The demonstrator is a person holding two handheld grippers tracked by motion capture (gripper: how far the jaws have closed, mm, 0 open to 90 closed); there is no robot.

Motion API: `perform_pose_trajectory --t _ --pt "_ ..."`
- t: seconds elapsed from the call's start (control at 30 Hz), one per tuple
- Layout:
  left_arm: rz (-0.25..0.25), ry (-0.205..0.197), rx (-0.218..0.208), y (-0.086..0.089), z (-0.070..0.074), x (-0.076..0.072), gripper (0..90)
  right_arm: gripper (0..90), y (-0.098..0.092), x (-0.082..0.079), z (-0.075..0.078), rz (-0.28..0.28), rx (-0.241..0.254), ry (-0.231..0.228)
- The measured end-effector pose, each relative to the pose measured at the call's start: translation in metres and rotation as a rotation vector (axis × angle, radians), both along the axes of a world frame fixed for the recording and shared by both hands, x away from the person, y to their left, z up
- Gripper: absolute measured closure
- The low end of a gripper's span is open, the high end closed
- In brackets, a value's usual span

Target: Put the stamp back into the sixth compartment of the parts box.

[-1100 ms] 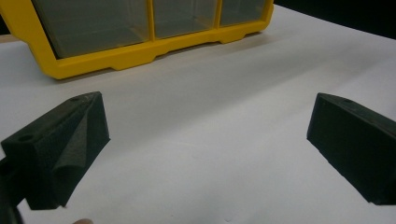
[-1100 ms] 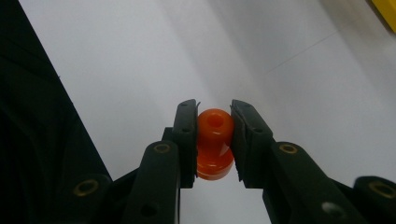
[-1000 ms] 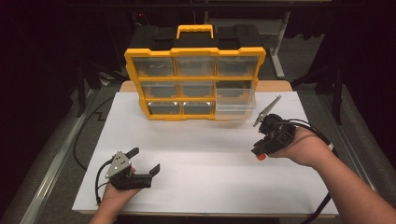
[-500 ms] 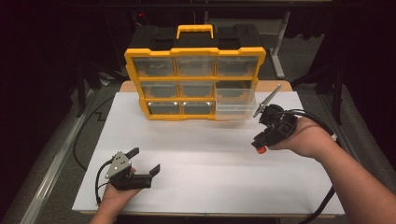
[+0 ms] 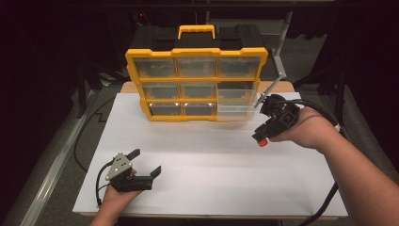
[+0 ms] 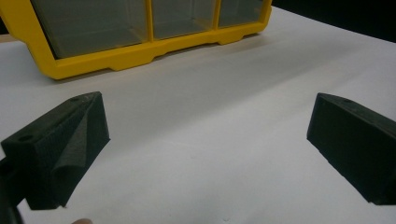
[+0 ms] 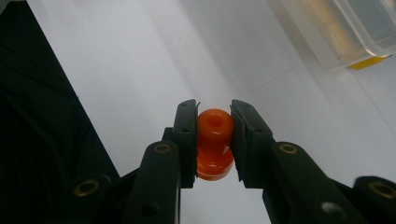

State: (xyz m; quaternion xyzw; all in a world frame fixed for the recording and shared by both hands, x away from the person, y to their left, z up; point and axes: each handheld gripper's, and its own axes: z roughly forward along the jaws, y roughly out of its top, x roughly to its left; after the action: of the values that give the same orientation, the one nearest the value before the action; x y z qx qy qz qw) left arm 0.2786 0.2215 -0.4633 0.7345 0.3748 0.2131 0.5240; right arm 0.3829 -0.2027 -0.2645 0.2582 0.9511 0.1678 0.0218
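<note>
**Orange knob gripped above the white sheet**

The right gripper (image 5: 262, 140) has its jaws pressed narrow on a small orange knob (image 7: 215, 142), one pad on each side of it. In the right gripper view the knob sits squarely between the two black pads (image 7: 187, 140), its rounded top with a small hole facing the camera. In the high view the knob (image 5: 261, 141) shows as an orange spot at the gripper's lower tip, above the white sheet (image 5: 211, 155) and near a clear drawer (image 5: 237, 110) pulled out of the lower right corner of the yellow organizer box (image 5: 195, 84). The box stands upright at the far side of the sheet.

The left gripper (image 5: 143, 162) rests in the person's hand at the near left of the sheet, well apart from the box. Its jaws stand wide with nothing between them, and in the left gripper view they frame bare sheet below the box's yellow rim (image 6: 140, 51).
</note>
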Motion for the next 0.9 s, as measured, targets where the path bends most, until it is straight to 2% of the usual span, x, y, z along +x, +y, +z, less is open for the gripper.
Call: perform_pose_trajectory --t 0.4,0.67,0.9 --pt "-0.002 0.003 0.006 0.000 0.000 0.000 0.3 73.5 0.000 0.007 0.025 -0.011 0.006 -0.004" --pt "0.003 0.000 0.009 0.000 0.000 -0.001 0.2 73.5 0.004 0.019 0.041 -0.009 -0.004 -0.009" --pt "0.004 -0.001 0.005 0.001 0.000 0.000 0.2 73.5 0.011 0.030 0.046 -0.017 -0.003 -0.014"
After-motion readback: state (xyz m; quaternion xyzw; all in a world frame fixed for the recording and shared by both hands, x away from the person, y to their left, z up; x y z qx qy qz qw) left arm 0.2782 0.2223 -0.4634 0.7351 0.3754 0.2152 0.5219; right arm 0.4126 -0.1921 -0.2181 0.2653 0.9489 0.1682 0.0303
